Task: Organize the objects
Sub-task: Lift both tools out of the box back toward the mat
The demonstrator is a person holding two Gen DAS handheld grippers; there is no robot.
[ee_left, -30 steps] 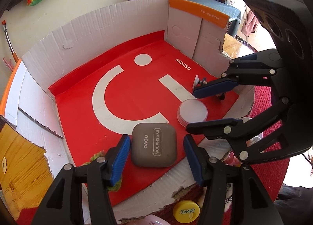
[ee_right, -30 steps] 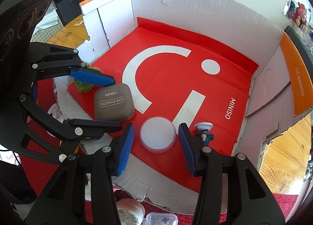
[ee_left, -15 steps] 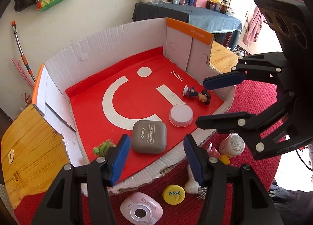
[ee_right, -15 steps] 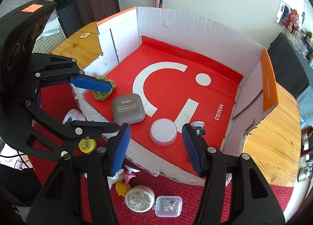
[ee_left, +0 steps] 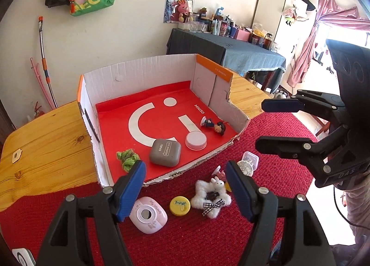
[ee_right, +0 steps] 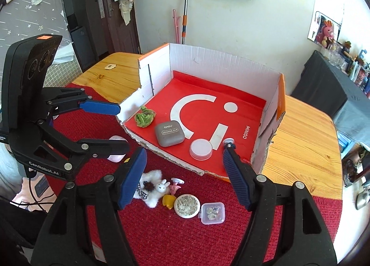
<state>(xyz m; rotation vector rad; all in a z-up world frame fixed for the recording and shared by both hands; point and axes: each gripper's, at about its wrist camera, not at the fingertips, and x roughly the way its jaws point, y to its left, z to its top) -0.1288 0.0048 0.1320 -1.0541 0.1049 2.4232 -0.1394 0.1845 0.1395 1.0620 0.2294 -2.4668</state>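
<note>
A red-floored cardboard box (ee_left: 138, 76) (ee_right: 219, 67) holds a grey eyeshadow case (ee_left: 164, 152) (ee_right: 169, 133), a white round jar (ee_left: 195, 140) (ee_right: 200, 149), a green knitted piece (ee_left: 127, 158) (ee_right: 144, 116) and a small figurine (ee_left: 214, 124). On the red mat in front lie a white fluffy star (ee_left: 211, 197) (ee_right: 150, 188), a yellow cap (ee_left: 180, 205), a pink device (ee_left: 148, 216), a round speckled tin (ee_right: 186, 205) and a clear small box (ee_right: 212, 214). My left gripper (ee_left: 185, 188) and right gripper (ee_right: 183, 176) are open and empty, above the mat.
The box stands on a wooden table (ee_left: 46, 145) (ee_right: 305, 145) partly covered by the red mat (ee_left: 185, 242). A pink suction-cup toy (ee_right: 175, 185) and a yellow piece (ee_right: 168, 200) lie by the star. A cluttered dark table (ee_left: 231, 50) is behind.
Both grippers have pulled back and up out of the box, leaving the case and jar inside. The loose items on the mat have come into view.
</note>
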